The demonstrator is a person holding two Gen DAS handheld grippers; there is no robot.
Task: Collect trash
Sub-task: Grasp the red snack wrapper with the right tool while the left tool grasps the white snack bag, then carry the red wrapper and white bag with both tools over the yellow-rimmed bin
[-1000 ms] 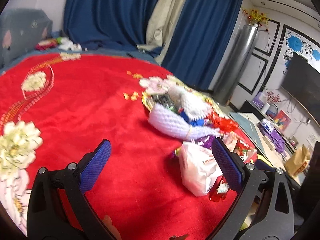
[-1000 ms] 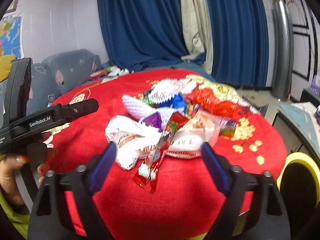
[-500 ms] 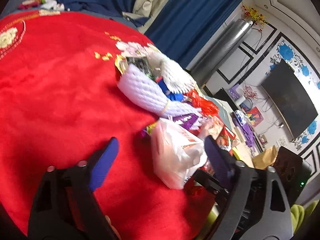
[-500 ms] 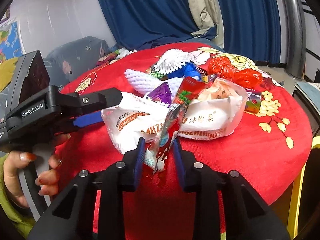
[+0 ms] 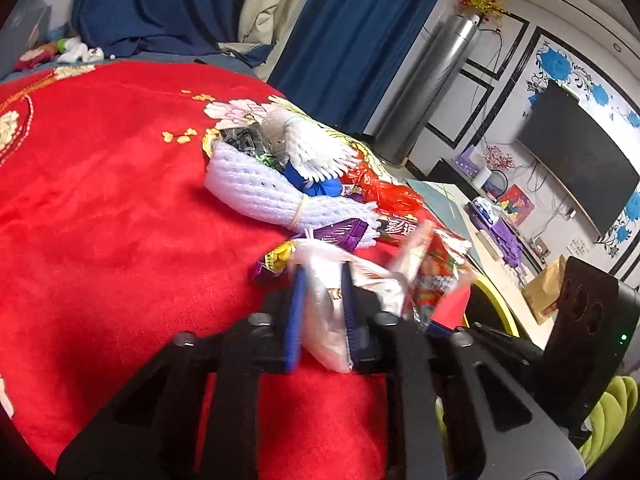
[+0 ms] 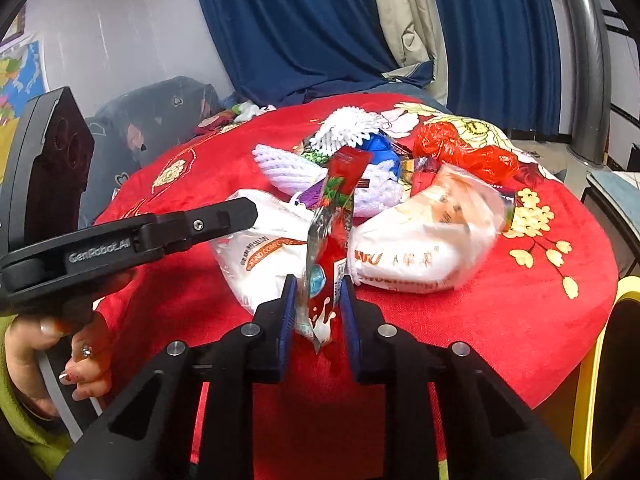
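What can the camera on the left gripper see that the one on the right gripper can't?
Only the left view shows the television on the wall, and the left gripper, just closed on a white plastic bag. Only the right view shows the map, the hand holding the other tool, and the right gripper, just closed on a red wrapper. Both show the red tablecloth, white foam net and blue curtains.

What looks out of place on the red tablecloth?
A heap of trash lies on the red tablecloth: white plastic bags, foam fruit nets, a crumpled red bag and wrappers.
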